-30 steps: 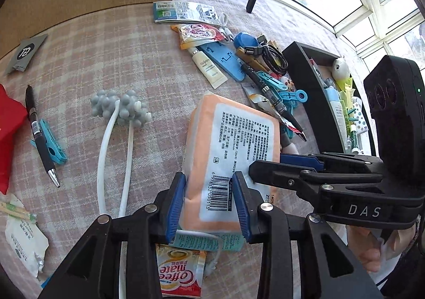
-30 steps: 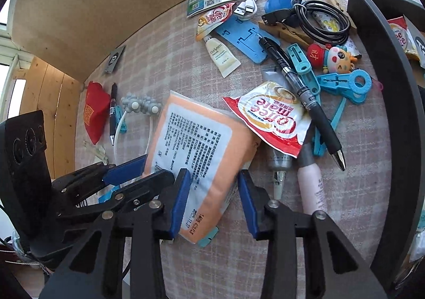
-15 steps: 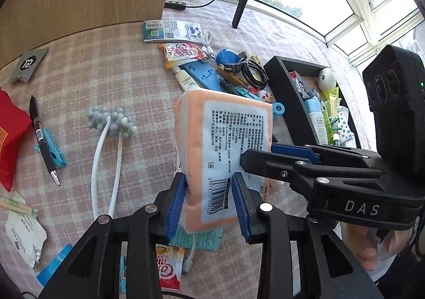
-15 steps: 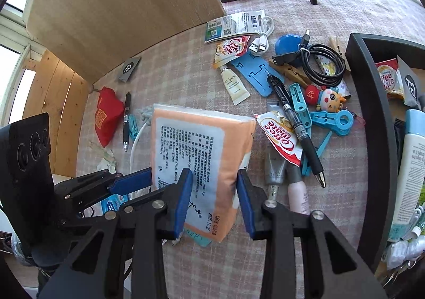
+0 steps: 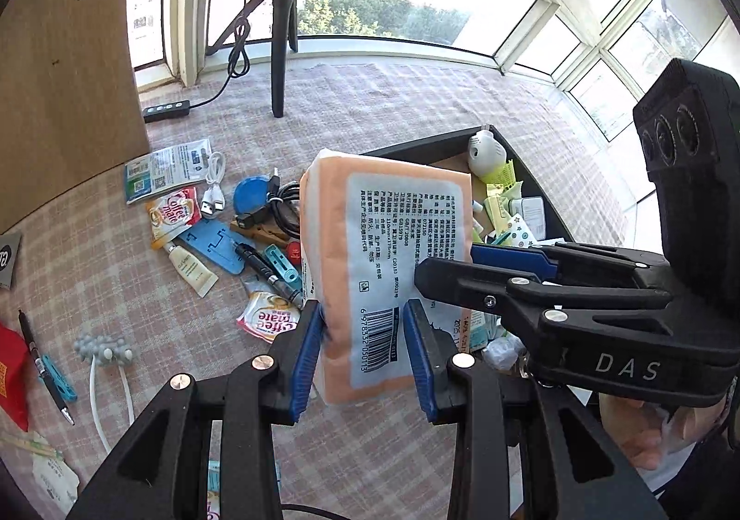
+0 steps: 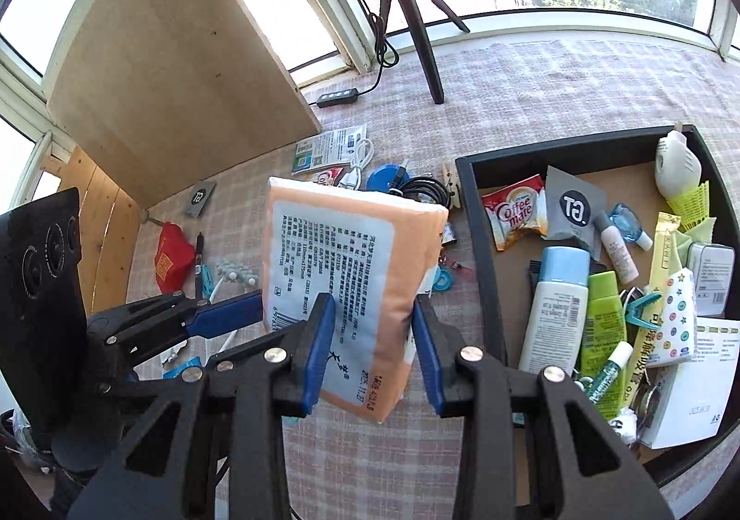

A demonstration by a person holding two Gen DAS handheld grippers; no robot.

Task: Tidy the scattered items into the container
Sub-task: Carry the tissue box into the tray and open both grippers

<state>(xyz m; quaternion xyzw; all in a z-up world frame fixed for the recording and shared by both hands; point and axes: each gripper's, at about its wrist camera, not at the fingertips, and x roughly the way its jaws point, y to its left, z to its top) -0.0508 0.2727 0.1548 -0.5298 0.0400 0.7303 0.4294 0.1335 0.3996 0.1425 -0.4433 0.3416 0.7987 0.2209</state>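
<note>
step: carry | left tongs (image 5: 365, 353) + right tongs (image 6: 372, 353): both clamp tissue pack (image 6: 351, 270), upright | tray (image 6: 481, 252): right of pack, right tongs nearer

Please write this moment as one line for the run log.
left tool: shut on tissue pack | right tool: shut on tissue pack | pack: held above table, not yet in tray
</note>
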